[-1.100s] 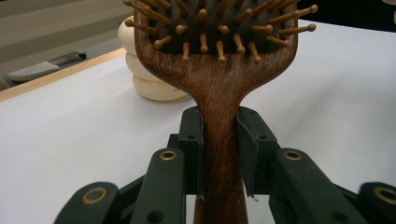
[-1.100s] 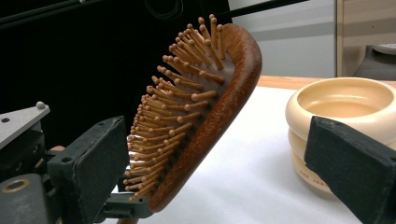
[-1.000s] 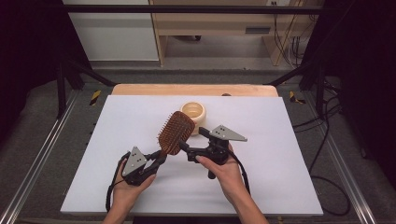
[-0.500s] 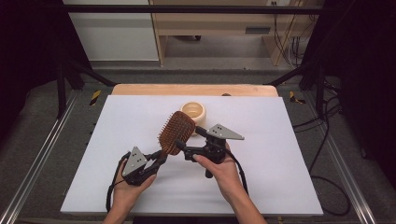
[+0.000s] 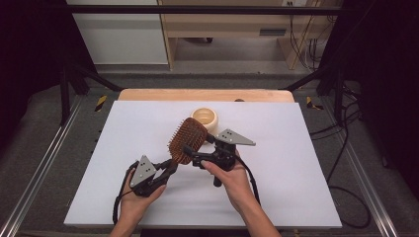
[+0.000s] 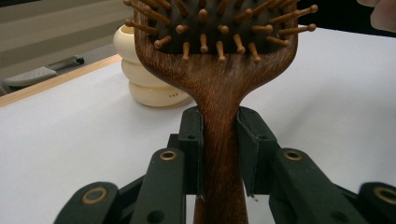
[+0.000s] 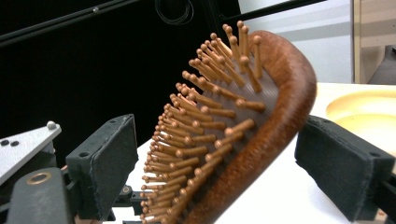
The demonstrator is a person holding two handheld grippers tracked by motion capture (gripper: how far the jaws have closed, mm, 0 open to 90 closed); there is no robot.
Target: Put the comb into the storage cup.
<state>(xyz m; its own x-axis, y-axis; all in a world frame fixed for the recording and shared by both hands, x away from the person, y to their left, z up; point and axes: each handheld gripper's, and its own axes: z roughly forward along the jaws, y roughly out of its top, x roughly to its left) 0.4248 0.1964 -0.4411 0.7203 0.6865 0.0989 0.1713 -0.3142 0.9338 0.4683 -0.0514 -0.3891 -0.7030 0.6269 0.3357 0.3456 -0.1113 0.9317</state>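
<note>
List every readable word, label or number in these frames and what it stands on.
"THE": small dark print low on the cream ribbed container, left gripper view; the letters after it are hidden behind the wooden hairbrush.
No other lettering is readable on anything else in view.

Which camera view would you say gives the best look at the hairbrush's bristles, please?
The right gripper view: the hairbrush shows its bristles side-on, each pin distinct. The left gripper view shows mainly its handle clamped in the left gripper; the high view shows the whole brush, small.
</note>
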